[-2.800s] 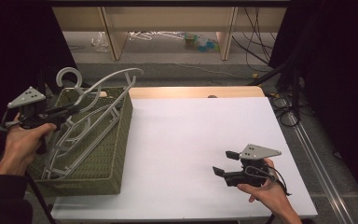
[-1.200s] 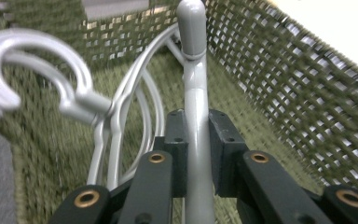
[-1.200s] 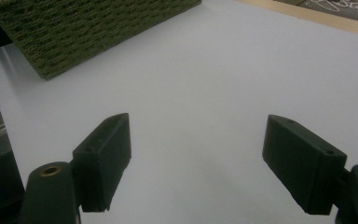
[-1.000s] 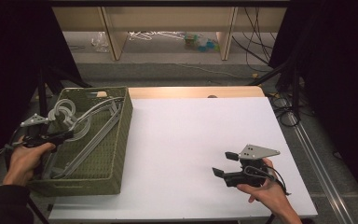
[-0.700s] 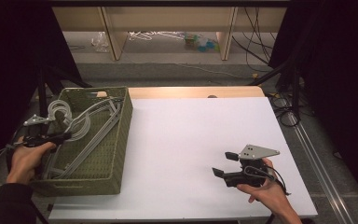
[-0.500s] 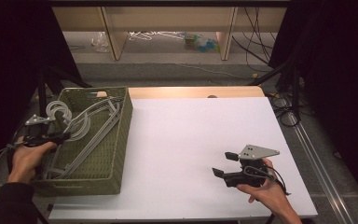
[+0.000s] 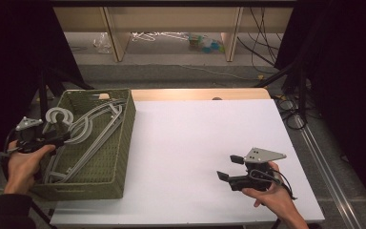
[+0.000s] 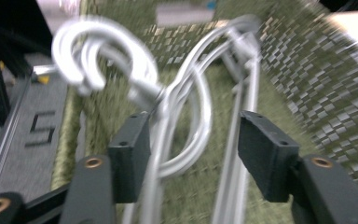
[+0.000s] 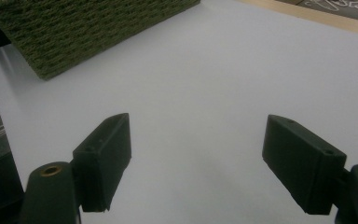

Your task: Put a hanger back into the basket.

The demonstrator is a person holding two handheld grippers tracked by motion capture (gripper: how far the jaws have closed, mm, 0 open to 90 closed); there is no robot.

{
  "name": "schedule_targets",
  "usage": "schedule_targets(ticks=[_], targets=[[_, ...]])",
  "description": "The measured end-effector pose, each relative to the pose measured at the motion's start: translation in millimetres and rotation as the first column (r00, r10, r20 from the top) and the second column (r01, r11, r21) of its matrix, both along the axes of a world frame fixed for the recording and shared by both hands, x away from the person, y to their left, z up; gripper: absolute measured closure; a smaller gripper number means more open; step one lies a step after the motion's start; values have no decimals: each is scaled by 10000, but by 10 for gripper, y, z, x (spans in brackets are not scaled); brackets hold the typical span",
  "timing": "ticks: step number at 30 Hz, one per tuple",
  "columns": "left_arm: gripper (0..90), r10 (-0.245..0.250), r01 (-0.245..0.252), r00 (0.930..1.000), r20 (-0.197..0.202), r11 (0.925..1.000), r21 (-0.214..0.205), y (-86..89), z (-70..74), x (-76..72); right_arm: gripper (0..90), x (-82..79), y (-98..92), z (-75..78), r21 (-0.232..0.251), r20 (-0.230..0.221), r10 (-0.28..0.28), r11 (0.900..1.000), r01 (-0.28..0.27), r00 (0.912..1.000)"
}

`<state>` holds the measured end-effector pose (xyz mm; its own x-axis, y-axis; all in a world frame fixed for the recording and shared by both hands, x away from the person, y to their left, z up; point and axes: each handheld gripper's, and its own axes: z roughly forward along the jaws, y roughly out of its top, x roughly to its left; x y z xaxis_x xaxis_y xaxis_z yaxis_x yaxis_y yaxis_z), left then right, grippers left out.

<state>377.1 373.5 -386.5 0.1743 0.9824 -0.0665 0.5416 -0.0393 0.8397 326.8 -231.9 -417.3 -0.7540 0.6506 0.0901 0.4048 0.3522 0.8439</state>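
We're over the table, and the left gripper point(image 7: 59, 139) sits at nine o'clock, poised over the near-left part of the green woven basket point(image 7: 124, 143). Its jaws have just been opening, and in the left gripper view point(image 8: 193, 149) we see them standing apart now, released; the necks of the grey hangers point(image 8: 177, 116) run up between them, close against the left pad, but the right pad is well clear, so nothing is pinched. The hangers point(image 7: 88, 131) lie bundled inside the basket, their long arms stretched toward the one o'clock corner and their hooks point(image 7: 57, 117) curled up over the basket's left rim, just beside the gripper's tip. The picture from that gripper is blurred, so we cannot count the hangers exactly. The basket itself rests on the left end of the white table point(image 7: 195, 143), its far end at about eleven o'clock. Over at five o'clock, the right gripper point(image 7: 231, 168) rests low on the white surface in the person's right hand point(image 7: 271, 200), well apart from the basket. In the right gripper view point(image 9: 196, 163) we see its two black pads spread wide with bare white table between them, clutching nothing, and the basket's woven corner point(image 9: 74, 28) sits up at eleven o'clock in that view.
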Motion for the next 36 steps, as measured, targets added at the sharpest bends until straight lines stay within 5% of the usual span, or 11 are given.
schedule_targets(ticks=[7,12,17,21,27,36], targets=[[293,-522,590,9939,976,9960,-673,-273,207,-230,246,5,0,0,50,-4,-48,10000,48,10000],[201,-1116,1348,9797,1666,9816,-1351,-552,260,-367,245,11,12,-13,152,70,-61,9999,60,10000],[171,-1913,2165,9625,1924,9689,-1196,-873,251,-472,243,6,3,-4,195,32,-91,9998,90,10000],[166,-2522,2828,9433,2159,9510,-1246,-1157,232,-552,242,0,4,-4,218,-14,-182,9996,182,9998],[168,-3235,3479,9243,2025,9323,-985,-1465,124,-637,241,-7,27,-19,318,16,-104,9994,103,9999],[169,-3617,3891,9096,2043,9141,-1139,-1670,0,-719,234,-9,46,-32,442,40,16,9990,-18,10000]])
